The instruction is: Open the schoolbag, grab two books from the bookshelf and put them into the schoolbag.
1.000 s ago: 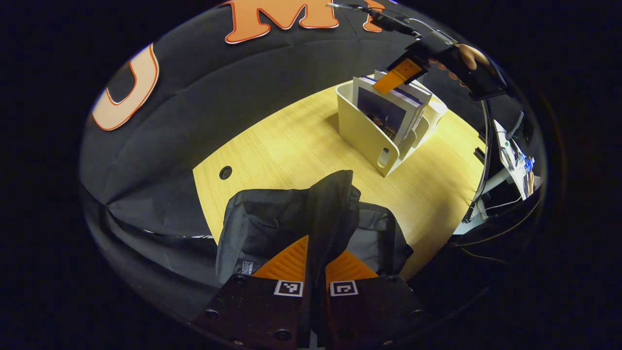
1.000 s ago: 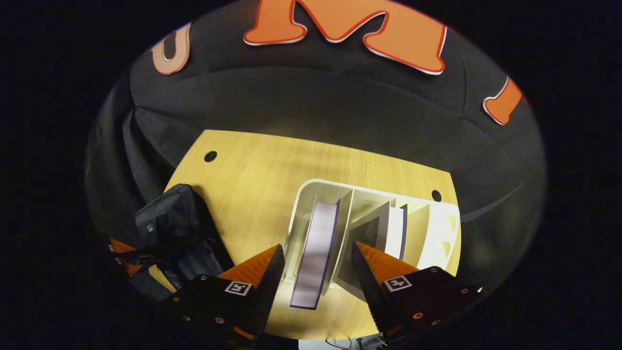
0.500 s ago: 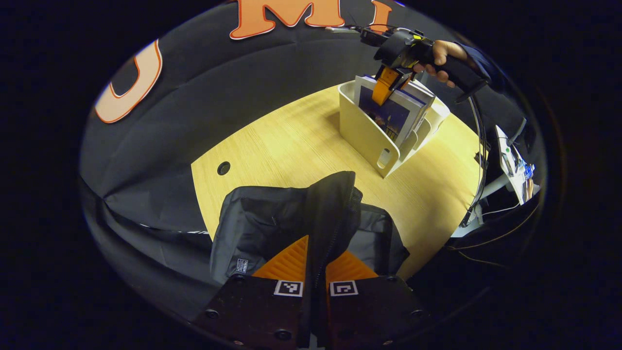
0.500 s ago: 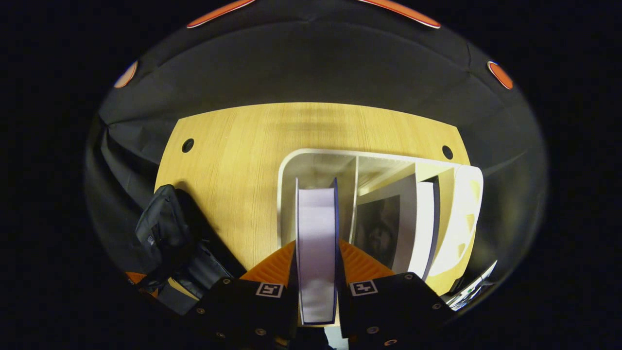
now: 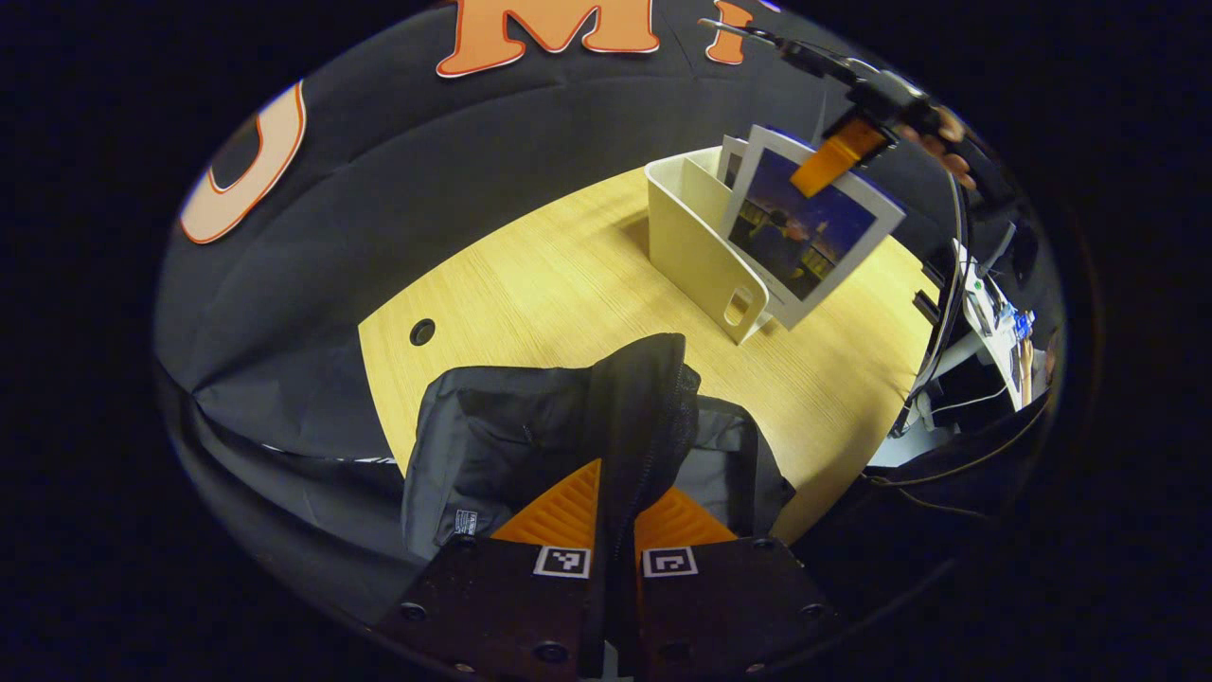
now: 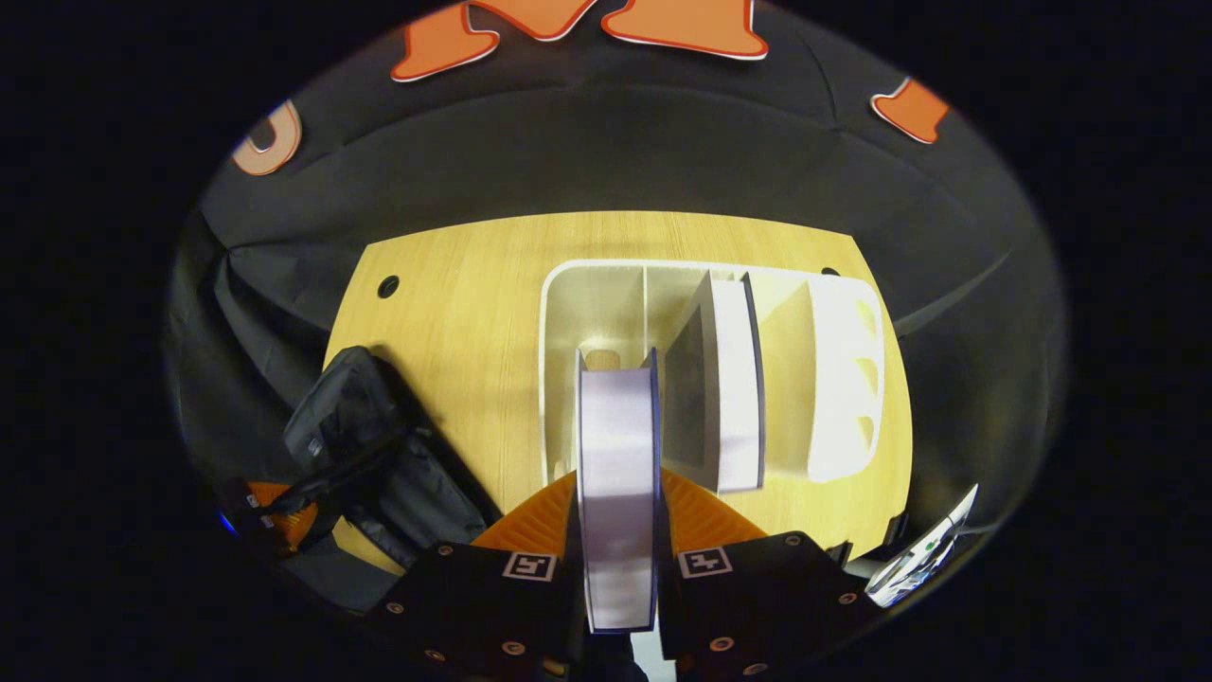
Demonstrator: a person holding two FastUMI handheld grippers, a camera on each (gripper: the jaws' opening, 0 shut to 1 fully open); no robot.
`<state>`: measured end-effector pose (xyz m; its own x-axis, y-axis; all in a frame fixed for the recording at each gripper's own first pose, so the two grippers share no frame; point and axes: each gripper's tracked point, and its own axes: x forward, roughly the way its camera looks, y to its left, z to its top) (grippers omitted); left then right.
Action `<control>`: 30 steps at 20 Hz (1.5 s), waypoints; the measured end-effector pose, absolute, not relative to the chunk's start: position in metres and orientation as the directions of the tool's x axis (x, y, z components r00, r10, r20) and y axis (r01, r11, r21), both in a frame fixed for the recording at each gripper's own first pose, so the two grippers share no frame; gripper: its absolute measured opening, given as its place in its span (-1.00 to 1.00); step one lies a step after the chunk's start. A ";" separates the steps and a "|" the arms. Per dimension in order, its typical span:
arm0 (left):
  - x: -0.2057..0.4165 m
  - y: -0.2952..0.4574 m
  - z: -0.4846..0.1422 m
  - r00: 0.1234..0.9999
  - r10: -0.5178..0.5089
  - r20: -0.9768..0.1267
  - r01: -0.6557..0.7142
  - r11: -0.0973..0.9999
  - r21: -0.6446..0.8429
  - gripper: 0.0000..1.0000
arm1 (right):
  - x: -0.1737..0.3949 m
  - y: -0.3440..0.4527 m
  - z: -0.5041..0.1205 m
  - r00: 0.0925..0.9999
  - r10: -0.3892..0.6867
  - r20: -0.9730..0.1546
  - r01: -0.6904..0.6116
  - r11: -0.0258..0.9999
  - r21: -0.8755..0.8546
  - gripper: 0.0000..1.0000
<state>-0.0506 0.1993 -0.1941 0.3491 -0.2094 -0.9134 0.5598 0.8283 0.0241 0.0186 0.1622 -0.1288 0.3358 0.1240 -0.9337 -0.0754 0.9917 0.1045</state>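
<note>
Since a second ago: right claw [image 6: 617,516] has pinched a book [image 6: 617,474], lifting it from the shelf [image 5: 696,248].
Left claw [image 5: 617,516]: pinches the bag [image 5: 530,445] flap, holding it open.
Next: first book goes bagward.

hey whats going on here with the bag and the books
A person works two grippers. The left gripper is shut on the open schoolbag's flap, holding it up. The right gripper is shut on a book, lifted above the white bookshelf. Another book stands in the shelf.

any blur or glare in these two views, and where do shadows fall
Left gripper view: sharp, fisheye-bent table edges, bookshelf shadow on the wood behind it. Right gripper view: the book page edge looks washed out and soft close up; schoolbag casts shadow.
</note>
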 end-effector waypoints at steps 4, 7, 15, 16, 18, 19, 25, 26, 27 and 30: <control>-0.054 0.198 -0.196 0.349 -0.226 -0.909 0.577 0.817 0.018 -0.88 | -0.039 0.154 -0.117 0.346 0.137 -0.928 -0.046 0.991 0.130 -0.36; -0.053 0.199 -0.196 0.350 -0.237 -0.906 0.575 0.818 0.008 -0.88 | -0.078 0.148 -0.111 0.360 0.165 -0.918 0.002 0.984 0.178 -0.36; -0.051 0.198 -0.183 0.363 -0.277 -0.889 0.581 0.814 -0.016 -0.88 | -0.130 0.189 -0.102 0.437 0.412 -0.800 0.118 0.855 0.505 -0.40; -0.050 0.199 -0.182 0.366 -0.280 -0.888 0.579 0.815 -0.018 -0.89 | -0.131 0.195 -0.101 0.448 0.440 -0.778 0.117 0.834 0.539 -0.40; -0.046 0.201 -0.176 0.373 -0.283 -0.884 0.577 0.816 -0.017 -0.89 | -0.129 0.210 -0.098 0.466 0.502 -0.729 0.114 0.782 0.613 -0.41; -0.044 0.201 -0.173 0.375 -0.285 -0.882 0.573 0.819 -0.021 -0.90 | -0.130 0.218 -0.099 0.473 0.535 -0.700 0.106 0.754 0.648 -0.40; -0.043 0.198 -0.161 0.405 -0.297 -0.865 0.525 0.850 -0.046 -0.89 | -0.120 0.284 -0.119 0.478 0.681 -0.554 0.118 0.576 0.809 -0.42; -0.044 0.195 -0.158 0.411 -0.305 -0.859 0.520 0.852 -0.053 -0.89 | -0.116 0.292 -0.127 0.483 0.690 -0.539 0.126 0.555 0.823 -0.41; -0.044 0.190 -0.158 0.416 -0.312 -0.854 0.509 0.858 -0.065 -0.89 | -0.110 0.300 -0.135 0.490 0.696 -0.524 0.133 0.535 0.834 -0.41; -0.048 0.174 -0.157 0.417 -0.344 -0.842 0.489 0.865 -0.112 -0.89 | -0.096 0.328 -0.160 0.490 0.719 -0.493 0.162 0.480 0.862 -0.41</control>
<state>-0.0483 0.1744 -0.1573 0.4167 -0.3437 -0.8415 0.4886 0.8654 -0.1115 -0.0962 0.3280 -0.1604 0.4895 0.7193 -0.4929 0.1618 0.4805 0.8619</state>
